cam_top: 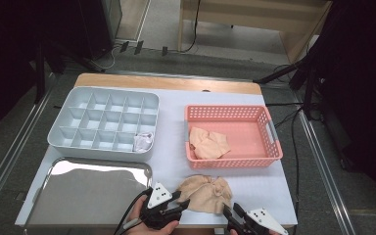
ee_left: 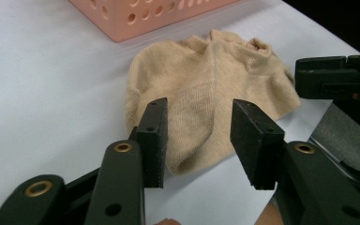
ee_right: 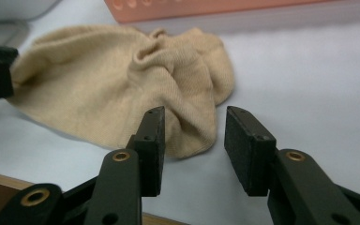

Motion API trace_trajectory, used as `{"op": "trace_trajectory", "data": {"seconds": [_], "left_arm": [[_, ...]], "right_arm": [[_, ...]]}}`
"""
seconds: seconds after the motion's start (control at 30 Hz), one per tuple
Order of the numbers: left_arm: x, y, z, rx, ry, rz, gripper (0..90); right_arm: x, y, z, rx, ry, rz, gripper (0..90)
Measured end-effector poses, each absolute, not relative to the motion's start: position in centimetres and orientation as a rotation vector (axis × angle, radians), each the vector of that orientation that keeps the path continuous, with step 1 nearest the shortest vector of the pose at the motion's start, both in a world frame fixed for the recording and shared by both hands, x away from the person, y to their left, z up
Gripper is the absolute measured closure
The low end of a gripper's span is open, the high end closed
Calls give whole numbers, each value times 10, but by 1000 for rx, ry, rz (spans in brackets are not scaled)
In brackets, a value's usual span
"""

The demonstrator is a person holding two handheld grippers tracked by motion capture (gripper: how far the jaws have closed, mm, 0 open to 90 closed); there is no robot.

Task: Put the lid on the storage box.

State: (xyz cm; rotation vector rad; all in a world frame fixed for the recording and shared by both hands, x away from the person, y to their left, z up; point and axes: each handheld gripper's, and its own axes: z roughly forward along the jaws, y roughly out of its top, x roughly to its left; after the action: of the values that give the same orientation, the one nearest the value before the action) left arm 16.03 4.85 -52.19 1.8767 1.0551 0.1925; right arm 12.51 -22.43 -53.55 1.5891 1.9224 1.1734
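Where the high view looks down on the white surface (cam_top: 176, 161): tan sock (cam_top: 205, 193) lying flat at the near edge, just in front of the pink basket (cam_top: 269, 147), with left tongs (cam_top: 182, 205) at its left end and right tongs (cam_top: 229, 213) at its right. Through the left gripper view: left tongs (ee_left: 199, 140) parted, holding nothing, sock (ee_left: 206, 89) just beyond the tips. Through the right gripper view: right tongs (ee_right: 194, 150) likewise parted and empty, sock (ee_right: 122, 84) lying just ahead.
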Motion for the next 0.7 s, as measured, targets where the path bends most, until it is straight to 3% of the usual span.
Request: {"op": "trace_trajectory", "data": {"seconds": [0.07,0.17,0.27,0.7], "left_arm": [[162,50,-520,1873,1070,185,733],[166,55,-517,1873,1077,174,883],[169,60,-514,1855,1082,161,900],[187,66,-509,1807,1118,161,900]], "right_arm": [[125,-221,-537,1566,1919,1164,664],[126,-218,-537,1541,1958,1157,837],[127,-217,-533,1531,1972,1171,879],[141,-232,-512,1437,1858,1247,878]]}}
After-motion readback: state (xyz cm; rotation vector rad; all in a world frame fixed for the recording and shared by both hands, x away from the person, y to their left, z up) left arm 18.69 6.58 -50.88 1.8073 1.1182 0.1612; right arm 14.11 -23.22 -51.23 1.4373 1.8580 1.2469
